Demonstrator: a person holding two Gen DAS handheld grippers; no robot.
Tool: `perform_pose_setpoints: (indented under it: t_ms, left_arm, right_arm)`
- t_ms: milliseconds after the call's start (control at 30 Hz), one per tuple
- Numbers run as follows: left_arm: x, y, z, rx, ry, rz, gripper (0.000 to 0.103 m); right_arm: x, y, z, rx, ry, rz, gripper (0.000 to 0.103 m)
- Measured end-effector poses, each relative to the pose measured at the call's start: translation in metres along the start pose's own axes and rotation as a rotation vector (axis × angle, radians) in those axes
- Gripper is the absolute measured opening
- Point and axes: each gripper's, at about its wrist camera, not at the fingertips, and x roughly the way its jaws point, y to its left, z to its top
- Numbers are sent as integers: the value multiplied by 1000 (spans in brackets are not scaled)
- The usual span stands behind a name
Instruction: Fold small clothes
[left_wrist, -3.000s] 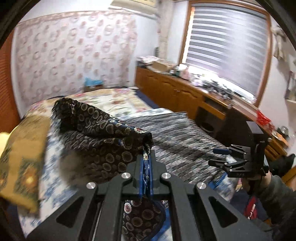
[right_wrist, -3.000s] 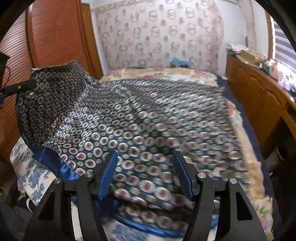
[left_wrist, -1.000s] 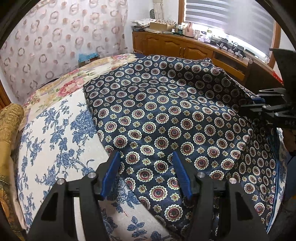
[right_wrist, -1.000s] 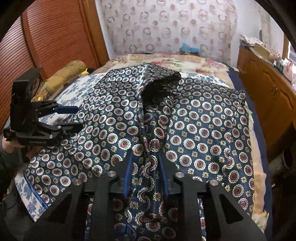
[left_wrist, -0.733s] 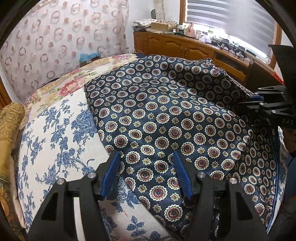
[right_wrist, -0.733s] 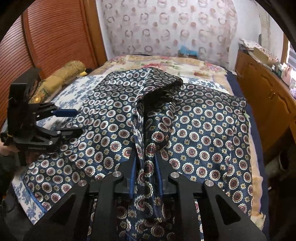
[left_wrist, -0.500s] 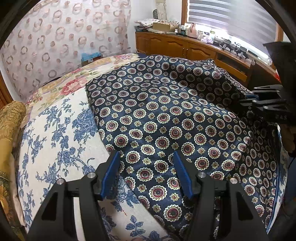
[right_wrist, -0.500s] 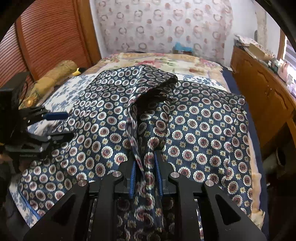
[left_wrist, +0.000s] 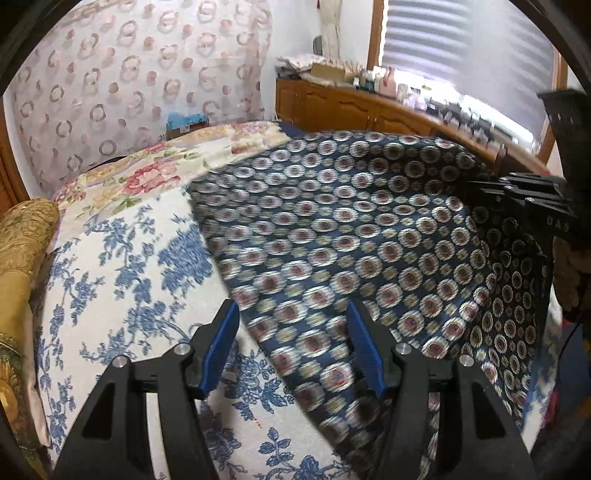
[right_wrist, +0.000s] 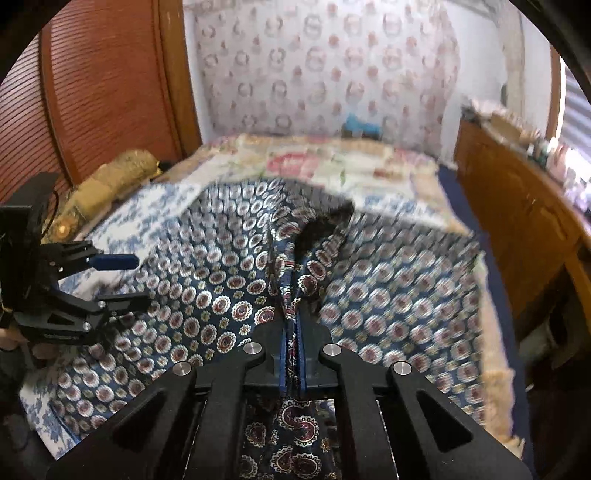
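A navy patterned cloth (left_wrist: 369, 240) with round medallions lies spread over the bed. My left gripper (left_wrist: 291, 328) hovers open above its near left edge, nothing between the blue pads. In the right wrist view my right gripper (right_wrist: 291, 350) is shut on a raised fold of the navy patterned cloth (right_wrist: 207, 295), which rises as a ridge ahead of the fingers. The left gripper (right_wrist: 122, 280) shows at the left of that view, open. The right gripper (left_wrist: 517, 188) appears at the right edge of the left wrist view, with cloth hanging below it.
The bed carries a blue-and-white floral sheet (left_wrist: 122, 266) and a pink floral cover (left_wrist: 147, 173) at the far end. A gold cushion (left_wrist: 22, 254) lies at the left. A wooden cabinet (left_wrist: 354, 107) with clutter runs along the window side; a reddish shutter door (right_wrist: 92, 92) stands opposite.
My right gripper has closed fully on the fold of cloth and lifted it a little, raising the ridge. The left gripper stays open above the cloth's edge, barely moved.
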Motion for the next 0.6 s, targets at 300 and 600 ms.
perform_pose_setpoints:
  t_ms: [300,600]
  left_arm:
    - [2,-8,5,10,28,-32,60]
    - [11,-30,11,49,47,-51,60]
  right_arm:
    - [-50,-62,-6,39,-7,-175,1]
    - [-20,-100,-48,94,181,-197,4]
